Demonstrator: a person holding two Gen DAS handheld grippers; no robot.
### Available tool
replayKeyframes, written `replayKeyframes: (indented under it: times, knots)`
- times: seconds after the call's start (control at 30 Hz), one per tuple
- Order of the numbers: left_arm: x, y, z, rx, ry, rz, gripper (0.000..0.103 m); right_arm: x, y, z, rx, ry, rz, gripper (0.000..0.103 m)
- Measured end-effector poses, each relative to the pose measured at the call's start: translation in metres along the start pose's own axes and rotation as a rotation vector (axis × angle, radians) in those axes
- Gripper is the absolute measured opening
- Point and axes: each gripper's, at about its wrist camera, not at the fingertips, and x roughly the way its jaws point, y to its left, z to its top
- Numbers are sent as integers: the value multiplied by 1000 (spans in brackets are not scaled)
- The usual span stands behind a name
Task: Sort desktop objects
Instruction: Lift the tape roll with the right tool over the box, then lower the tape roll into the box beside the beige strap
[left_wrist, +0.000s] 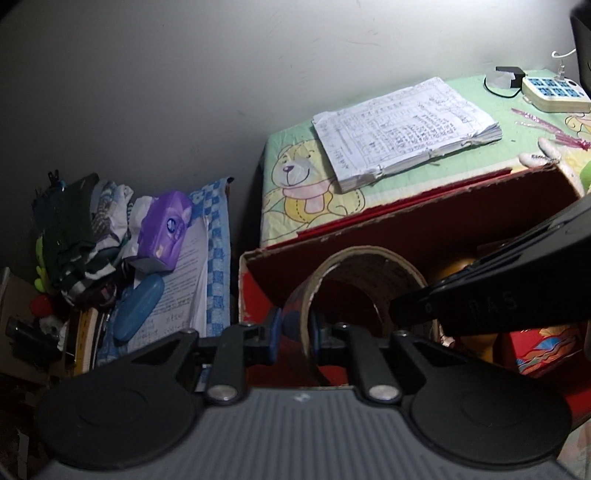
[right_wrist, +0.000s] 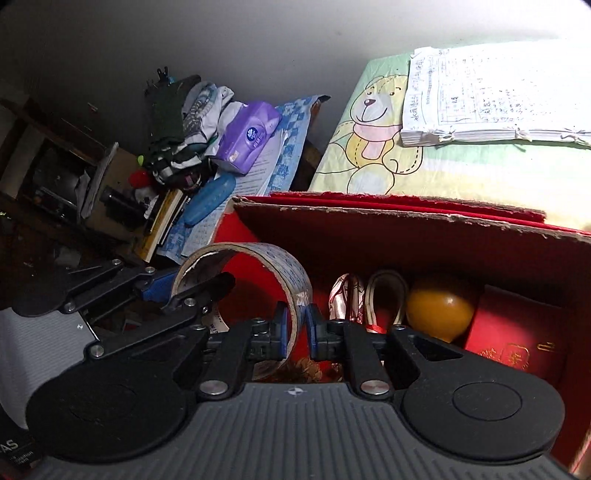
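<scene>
A roll of clear packing tape (left_wrist: 369, 258) (right_wrist: 258, 254) hangs upright over the left end of an open red cardboard box (left_wrist: 406, 225) (right_wrist: 406, 236). My left gripper (left_wrist: 293, 332) is shut on the roll's near wall, with one blue pad on each side. In the right wrist view the left gripper (right_wrist: 177, 291) grips the roll's left side. My right gripper (right_wrist: 297, 332) is shut on the roll's right wall, and it enters the left wrist view from the right (left_wrist: 410, 306). Inside the box lie an orange ball (right_wrist: 439, 310), a red booklet (right_wrist: 517, 332), a white cable (right_wrist: 384, 295) and a shiny wrapper (right_wrist: 347, 295).
Behind the box lies a bear-print cloth (left_wrist: 295, 177) with a stack of written papers (left_wrist: 406, 125) and a power strip (left_wrist: 554, 92). To the left is a cluttered pile with a purple tissue pack (left_wrist: 166, 229), a blue case (left_wrist: 138, 310), clothes and books. A wall stands behind.
</scene>
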Motion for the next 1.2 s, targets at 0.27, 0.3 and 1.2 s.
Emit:
replayKeyframes:
  times: [0.27,0.3,1.2]
  knots:
    - [42,-11,-5,54,74,-13,16,42,-26,6,15,113,-6,12]
    - [45,-12,-6,55,84,-17,17,46,-28,7,22,121,-6,12]
    - [54,-11,-8,78,108,-47,32,51,-54,3,133,136,54,16]
